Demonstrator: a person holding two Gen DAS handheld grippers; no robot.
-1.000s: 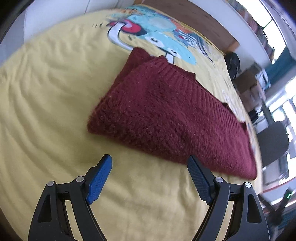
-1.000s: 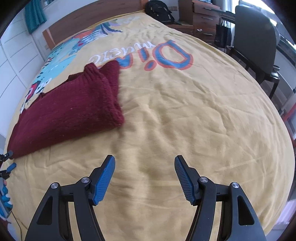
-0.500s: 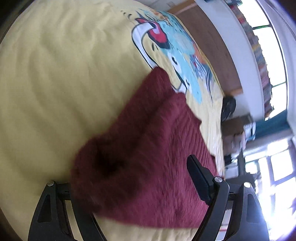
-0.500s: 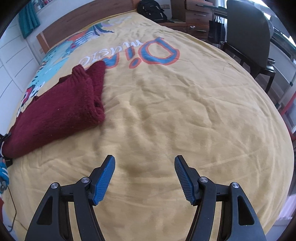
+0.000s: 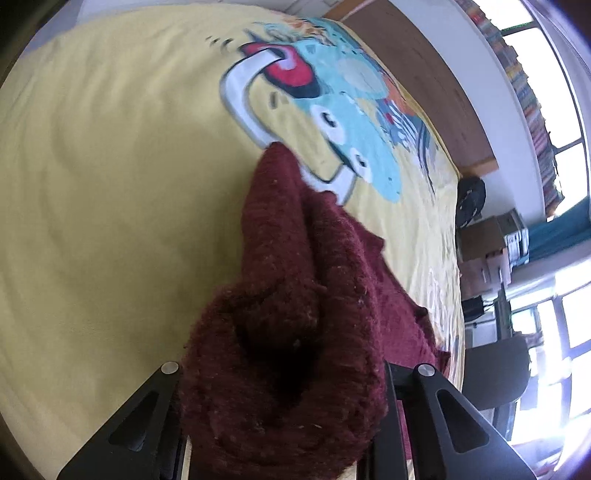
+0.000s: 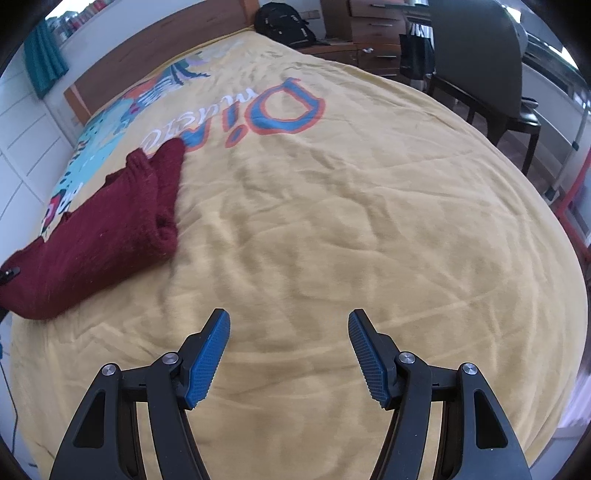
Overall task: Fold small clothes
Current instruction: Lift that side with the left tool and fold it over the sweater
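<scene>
On the yellow bedspread point(image 6: 369, 206), which is serving as the landmark for everything here, a maroon knitted sweater point(image 6: 107, 229) is lying folded toward the left side, its far end reaching up to the cartoon print point(image 5: 332, 99) and just touching the blue and orange lettering point(image 6: 258, 114). At the sweater's near left corner, the left gripper point(image 5: 284, 417) is clamping down: its jaws have just been closing, and a thick bunch of the knit is now filling the space between them, hiding the pads and bulging over both black arms. The wool there is puckering into a dark hollow, and the rest of the garment is trailing away across the bedspread toward the wooden headboard point(image 5: 424, 74). Further right, over bare bedspread well clear of the sweater, the right gripper point(image 6: 290, 358) is hovering with its blue ribbed fingers point(image 6: 207, 362) standing wide apart and nothing between them, only wrinkled yellow cloth showing in the gap. Beyond the far end of the bedspread a black backpack point(image 6: 284, 18) is sitting beside a wooden chest of drawers point(image 6: 373, 33), and past the right edge a dark chair point(image 6: 480, 70) is standing on the floor
</scene>
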